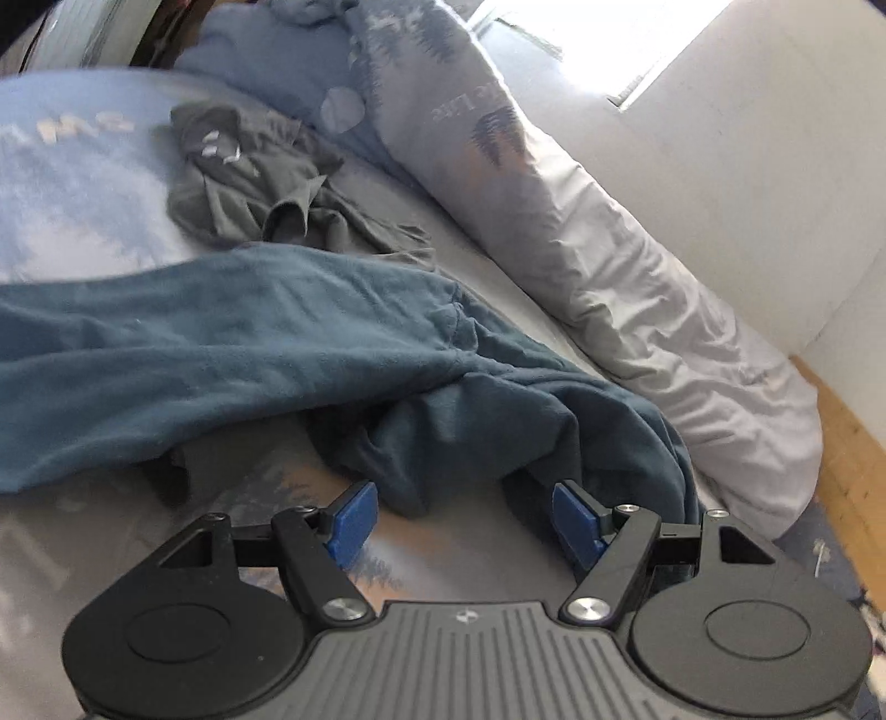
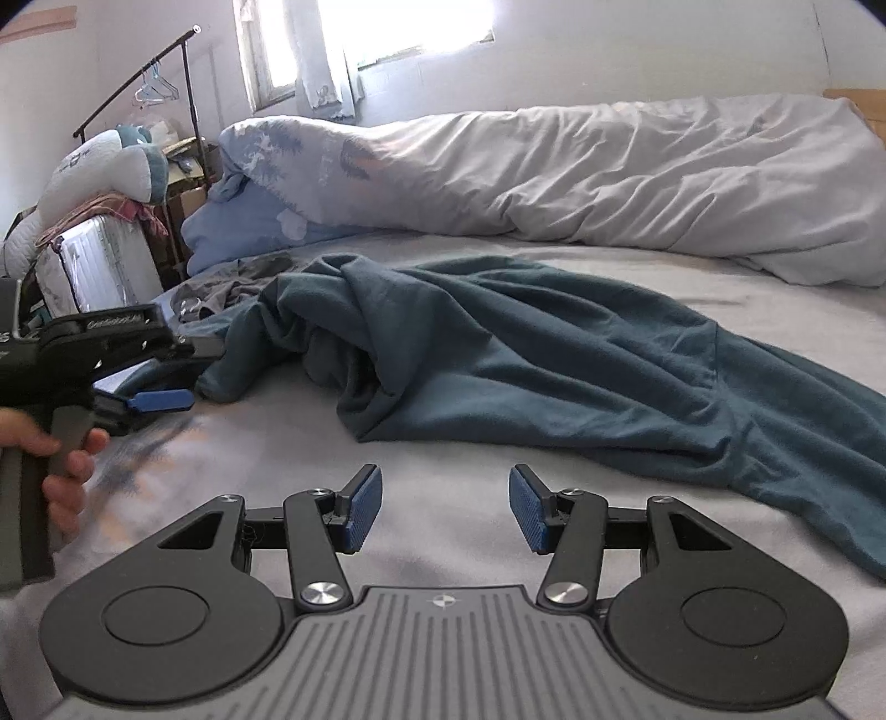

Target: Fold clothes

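1. The left tool (image 1: 465,515) is seen with its blue pads spread wide, nothing clamped between them – a bunched fold of the teal garment (image 1: 221,343) lies just ahead of the gap, near the pads, though contact cannot be told.
2. The right tool (image 2: 446,507) is likewise held with its jaws apart and nothing between them, low over the bed sheet (image 2: 443,443), just short of the teal garment's near edge.
3. The teal garment is spread in a rumpled, unfolded heap across the middle of the bed; in the right wrist view it runs from a bunched end at the left to a flatter part trailing off toward the right.
4. A dark grey garment (image 1: 249,183) is seen crumpled on the sheet beyond the teal one, beside a blue pillow (image 1: 266,66).
5. A pale duvet (image 2: 609,177) is rolled up along the far side of the bed, below a bright window (image 2: 398,27).
6. In the right wrist view the left tool is seen from the side at the left edge, its handle wrapped by a hand (image 2: 61,459) – its blue pad is close to the teal garment's bunched end.
7. A clothes rail with hangers (image 2: 158,88), a white suitcase (image 2: 99,266) and a plush toy (image 2: 111,160) are visible beyond the bed.
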Tool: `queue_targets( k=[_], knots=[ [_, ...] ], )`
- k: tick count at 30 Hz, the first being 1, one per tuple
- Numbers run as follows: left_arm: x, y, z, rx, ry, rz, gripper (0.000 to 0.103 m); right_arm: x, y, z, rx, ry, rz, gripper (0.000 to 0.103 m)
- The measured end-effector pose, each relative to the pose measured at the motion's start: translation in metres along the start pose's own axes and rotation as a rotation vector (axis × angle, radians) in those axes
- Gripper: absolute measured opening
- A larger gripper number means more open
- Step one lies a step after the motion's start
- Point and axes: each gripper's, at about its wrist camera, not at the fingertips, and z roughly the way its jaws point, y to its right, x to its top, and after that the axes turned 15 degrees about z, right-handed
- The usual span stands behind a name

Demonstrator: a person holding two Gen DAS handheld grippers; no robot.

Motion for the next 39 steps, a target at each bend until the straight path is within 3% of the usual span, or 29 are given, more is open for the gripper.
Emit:
queue_targets(
  k=[7, 8, 10, 12, 15, 20, 23, 29, 37, 38, 39],
  knots=[
    [0.01, -0.018, 0.018, -0.022, 0.047, -0.063, 0.066, -0.004, -0.001, 0.005, 0.0, -0.017, -0.01, 0.053],
    [0.01, -0.019, 0.02, -0.034, 0.047, -0.068, 0.06, -0.004, -0.001, 0.005, -0.001, -0.017, -0.012, 0.053],
    [0.01, -0.019, 0.024, -0.053, 0.037, -0.072, 0.047, -0.004, -0.001, 0.006, -0.002, -0.018, -0.015, 0.053],
    [0.011, -0.017, 0.021, -0.053, 0.056, -0.057, 0.0, -0.004, -0.001, 0.008, 0.001, -0.029, -0.01, 0.053],
    [0.017, -0.013, 0.008, -0.053, 0.129, -0.027, 0.0, -0.005, -0.003, 0.011, 0.006, -0.045, -0.002, 0.053],
    [0.044, 0.002, -0.035, -0.152, 0.314, 0.012, 0.0, -0.004, -0.007, 0.014, 0.009, -0.034, -0.02, 0.053],
    [0.056, 0.015, -0.056, -0.194, 0.382, 0.04, 0.0, -0.002, -0.007, 0.018, 0.002, -0.027, -0.021, 0.053],
    [0.063, 0.032, -0.084, -0.27, 0.455, 0.061, 0.0, 0.001, -0.02, 0.033, 0.008, 0.012, -0.084, 0.053],
    [0.07, 0.047, -0.117, -0.347, 0.53, 0.092, 0.0, -0.003, -0.074, 0.051, 0.024, 0.109, -0.252, 0.053],
    [0.07, 0.047, -0.12, -0.348, 0.532, 0.097, 0.0, -0.005, -0.08, 0.055, 0.008, 0.126, -0.28, 0.051],
    [0.07, 0.046, -0.123, -0.35, 0.534, 0.102, 0.0, -0.005, -0.084, 0.06, -0.018, 0.136, -0.298, 0.039]
  ],
)
